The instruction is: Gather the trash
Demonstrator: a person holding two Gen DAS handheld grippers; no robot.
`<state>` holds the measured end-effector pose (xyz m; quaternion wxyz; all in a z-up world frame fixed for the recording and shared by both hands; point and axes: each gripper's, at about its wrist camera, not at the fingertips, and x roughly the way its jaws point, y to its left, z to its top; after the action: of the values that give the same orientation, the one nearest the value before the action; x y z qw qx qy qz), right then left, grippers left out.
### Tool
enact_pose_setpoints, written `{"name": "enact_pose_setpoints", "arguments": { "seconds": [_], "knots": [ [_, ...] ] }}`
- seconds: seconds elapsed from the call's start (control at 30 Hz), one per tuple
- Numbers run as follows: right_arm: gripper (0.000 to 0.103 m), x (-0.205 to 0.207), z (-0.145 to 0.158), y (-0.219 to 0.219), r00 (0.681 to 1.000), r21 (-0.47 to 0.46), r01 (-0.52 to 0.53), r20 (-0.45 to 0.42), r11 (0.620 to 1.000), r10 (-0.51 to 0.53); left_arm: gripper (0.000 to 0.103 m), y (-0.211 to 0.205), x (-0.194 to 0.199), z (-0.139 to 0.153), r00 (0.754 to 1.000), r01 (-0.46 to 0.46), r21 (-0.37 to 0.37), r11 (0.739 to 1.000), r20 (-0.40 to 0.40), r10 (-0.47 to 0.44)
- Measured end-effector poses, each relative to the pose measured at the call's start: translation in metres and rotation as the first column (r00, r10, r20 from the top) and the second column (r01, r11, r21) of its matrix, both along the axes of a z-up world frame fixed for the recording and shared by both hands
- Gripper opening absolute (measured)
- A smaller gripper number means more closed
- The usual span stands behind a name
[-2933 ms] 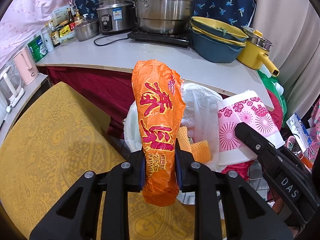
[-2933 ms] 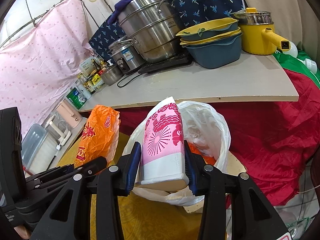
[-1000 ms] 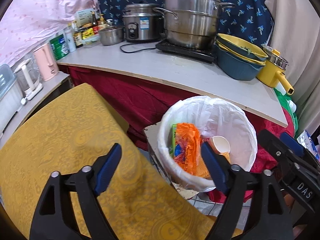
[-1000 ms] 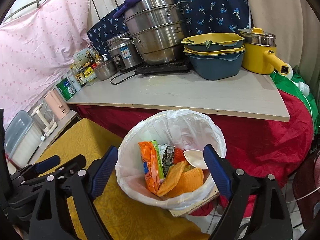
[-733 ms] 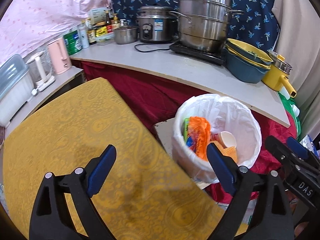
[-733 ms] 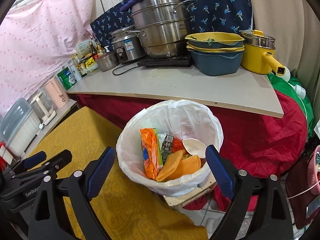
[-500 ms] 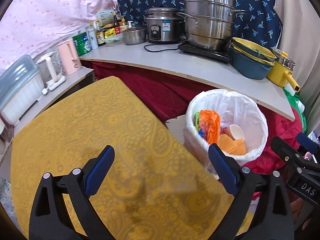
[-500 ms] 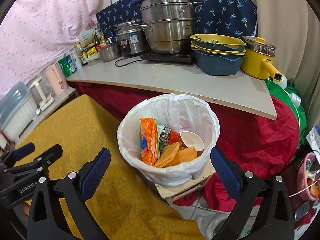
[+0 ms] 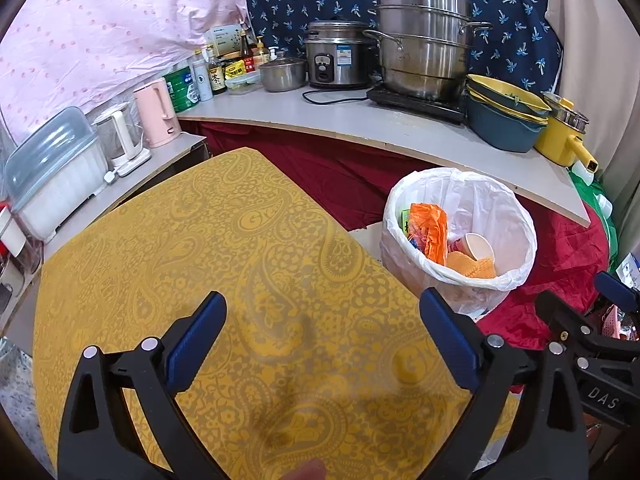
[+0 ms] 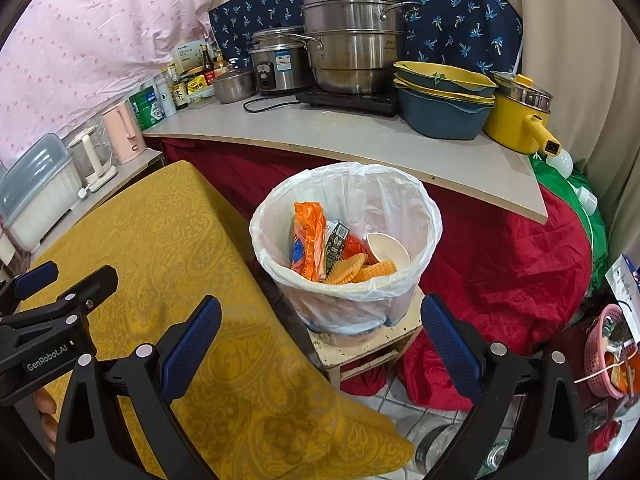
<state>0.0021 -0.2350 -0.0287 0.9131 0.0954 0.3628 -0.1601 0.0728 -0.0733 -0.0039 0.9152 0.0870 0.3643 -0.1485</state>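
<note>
A bin with a white plastic liner (image 9: 516,216) (image 10: 428,216) stands on a low wooden stool beside the yellow-clothed table (image 9: 200,248) (image 10: 160,232). Inside lie an orange snack bag (image 9: 430,226) (image 10: 308,236), a paper cup (image 9: 478,246) (image 10: 386,248), orange corrugated pieces (image 10: 352,268) and a dark wrapper (image 10: 335,246). My left gripper (image 9: 322,318) is open and empty above the table. My right gripper (image 10: 318,318) is open and empty in front of the bin, back from its near rim.
A grey counter (image 10: 340,128) behind the bin holds a steel steamer (image 10: 352,36), rice cooker (image 9: 336,60), stacked basins (image 10: 444,96), a yellow pot (image 10: 520,116), bottles and kettles. Red cloth (image 10: 500,260) hangs below. A pink basket (image 10: 606,350) sits at the right.
Both grippers held trash over the bin, an orange bag and a pink cup; these now lie in the bin. Both grippers have opened and drawn back and up from the bin.
</note>
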Motion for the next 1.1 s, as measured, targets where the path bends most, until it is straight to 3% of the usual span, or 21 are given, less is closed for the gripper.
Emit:
{"name": "enact_pose_setpoints", "arguments": {
  "seconds": [1.1],
  "knots": [
    [0.096, -0.015, -0.016, 0.005, 0.998, -0.029, 0.001, -0.056, 1.000, -0.003, 0.093, 0.003, -0.016, -0.022, 0.999, 0.025, 0.025, 0.999, -0.049, -0.024]
  ]
}}
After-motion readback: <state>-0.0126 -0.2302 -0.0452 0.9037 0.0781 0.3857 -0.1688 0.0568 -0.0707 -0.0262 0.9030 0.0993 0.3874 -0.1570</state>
